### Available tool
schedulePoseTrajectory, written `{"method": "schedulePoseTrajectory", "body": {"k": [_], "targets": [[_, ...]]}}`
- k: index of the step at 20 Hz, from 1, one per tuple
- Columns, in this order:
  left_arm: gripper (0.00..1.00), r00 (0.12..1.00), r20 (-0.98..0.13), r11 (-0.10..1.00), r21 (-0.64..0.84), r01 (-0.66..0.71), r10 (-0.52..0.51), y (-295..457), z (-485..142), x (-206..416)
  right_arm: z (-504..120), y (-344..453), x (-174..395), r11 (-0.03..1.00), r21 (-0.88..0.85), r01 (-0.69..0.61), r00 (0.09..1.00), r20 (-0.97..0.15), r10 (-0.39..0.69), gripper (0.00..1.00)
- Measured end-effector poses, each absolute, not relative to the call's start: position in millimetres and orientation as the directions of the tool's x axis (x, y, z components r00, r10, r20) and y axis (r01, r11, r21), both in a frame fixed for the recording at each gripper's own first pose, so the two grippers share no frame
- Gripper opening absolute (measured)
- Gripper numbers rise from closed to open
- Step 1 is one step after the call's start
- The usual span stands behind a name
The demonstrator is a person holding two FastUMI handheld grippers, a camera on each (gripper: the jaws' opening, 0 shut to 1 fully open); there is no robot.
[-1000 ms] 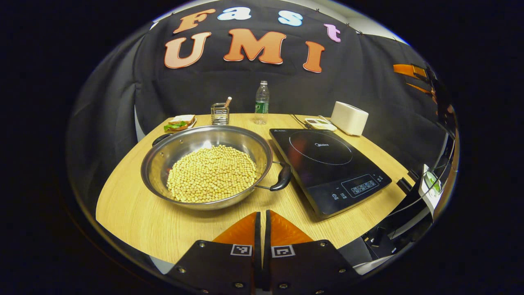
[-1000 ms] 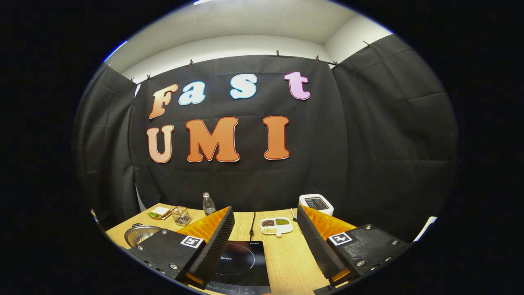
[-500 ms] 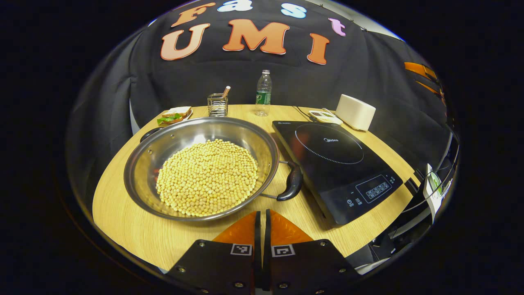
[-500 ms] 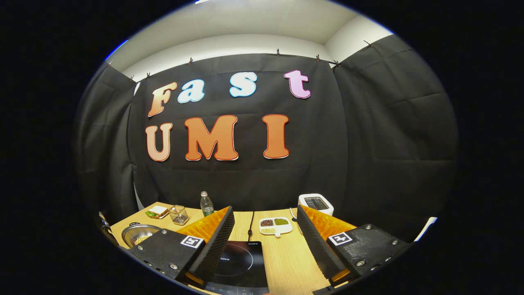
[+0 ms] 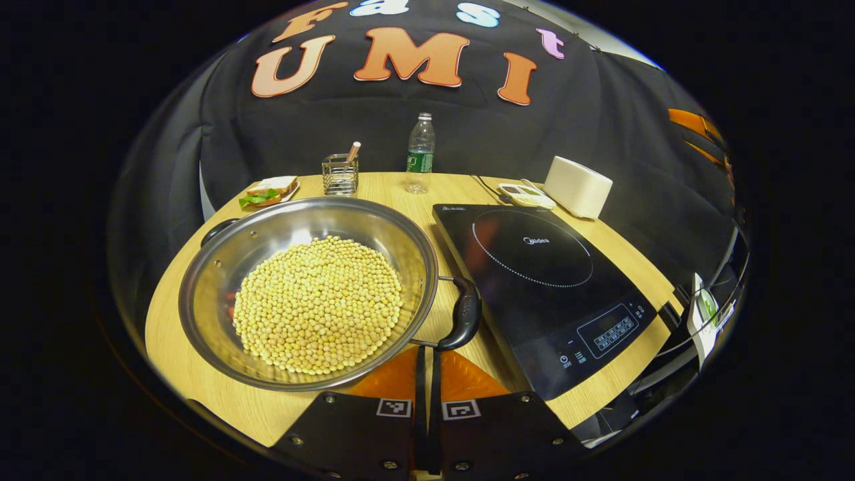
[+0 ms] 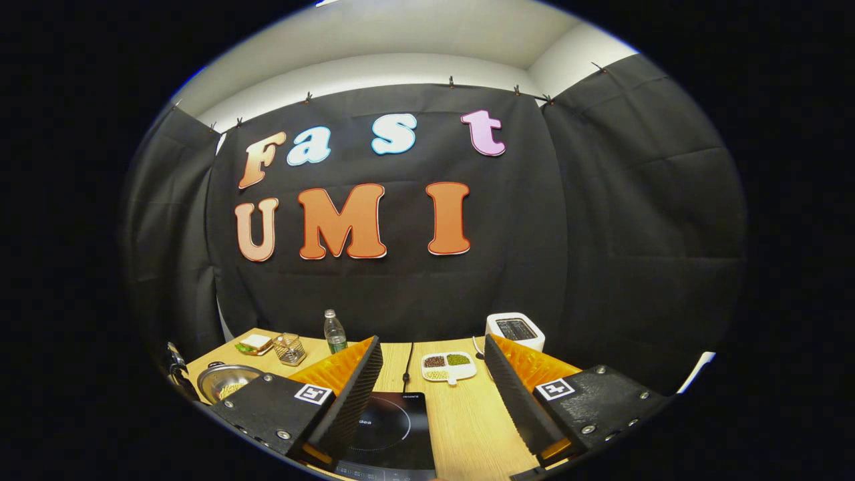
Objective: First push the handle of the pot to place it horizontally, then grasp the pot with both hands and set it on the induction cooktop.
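With its fingers pressed together on nothing, the left gripper (image 5: 425, 364) is seen just below the pot (image 5: 304, 290), whose near handle (image 5: 462, 312) lies close at one o'clock, while the wide-open right gripper (image 6: 433, 381) is held over the induction cooktop (image 6: 391, 427).

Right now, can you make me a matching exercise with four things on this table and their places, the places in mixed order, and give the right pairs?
Things:
1. pot
2. water bottle
3. sandwich
4. toaster

Places:
A. far left corner of the table
B. behind the cooktop, at the far right
C. just left of the cooktop, full of beans
D. at the far edge, near the middle

Pairs: 1-C, 2-D, 3-A, 4-B
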State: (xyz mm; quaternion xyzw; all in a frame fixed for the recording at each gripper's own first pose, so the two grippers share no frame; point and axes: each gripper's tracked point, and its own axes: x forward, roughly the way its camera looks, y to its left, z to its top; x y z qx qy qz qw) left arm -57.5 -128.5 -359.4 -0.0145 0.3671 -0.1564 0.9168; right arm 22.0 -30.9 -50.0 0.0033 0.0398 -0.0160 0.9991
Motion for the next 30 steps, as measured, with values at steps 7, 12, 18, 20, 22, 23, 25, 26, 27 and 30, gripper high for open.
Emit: {"method": "schedulePoseTrajectory", "body": {"k": [7, 12, 18, 20, 22, 23, 25, 26, 27, 30], "targets": [[0.02, 0.674, -0.661, 0.943, -0.186, 0.278, -0.329, -149, -364, -33, -54, -48, 25, 0.998, -0.003, 0.067, 0.995, -0.078, -0.067, 0.95], [0.02, 0.681, -0.655, 0.944, -0.197, 0.264, -0.327, -162, -367, -14, -56, -56, 28, 0.997, -0.002, 0.078, 0.994, -0.078, -0.078, 0.95], [0.02, 0.695, -0.648, 0.95, -0.194, 0.245, -0.312, -171, -369, 5, -60, -66, 30, 0.995, 0.004, 0.098, 0.992, -0.084, -0.098, 0.95], [0.02, 0.698, -0.648, 0.952, -0.19, 0.242, -0.307, -173, -370, 9, -60, -68, 32, 0.995, 0.004, 0.101, 0.991, -0.085, -0.1, 0.95], [0.02, 0.698, -0.649, 0.952, -0.193, 0.237, -0.305, -175, -371, 12, -63, -68, 35, 0.995, 0.004, 0.101, 0.991, -0.09, -0.1, 0.95], [0.02, 0.697, -0.649, 0.953, -0.193, 0.235, -0.304, -175, -371, 14, -64, -69, 36, 0.995, 0.004, 0.101, 0.991, -0.091, -0.1, 0.95], [0.02, 0.697, -0.65, 0.953, -0.189, 0.237, -0.303, -176, -371, 17, -65, -70, 37, 0.995, 0.001, 0.103, 0.991, -0.092, -0.102, 0.95], [0.02, 0.699, -0.649, 0.953, -0.187, 0.238, -0.302, -178, -372, 18, -66, -70, 37, 0.995, 0.0, 0.103, 0.99, -0.093, -0.103, 0.95], [0.02, 0.699, -0.649, 0.953, -0.184, 0.239, -0.301, -178, -371, 19, -67, -70, 39, 0.994, -0.001, 0.106, 0.99, -0.093, -0.105, 0.95], [0.02, 0.703, -0.647, 0.955, -0.178, 0.239, -0.297, -180, -373, 23, -69, -71, 41, 0.994, 0.004, 0.108, 0.989, -0.098, -0.107, 0.95]]}}
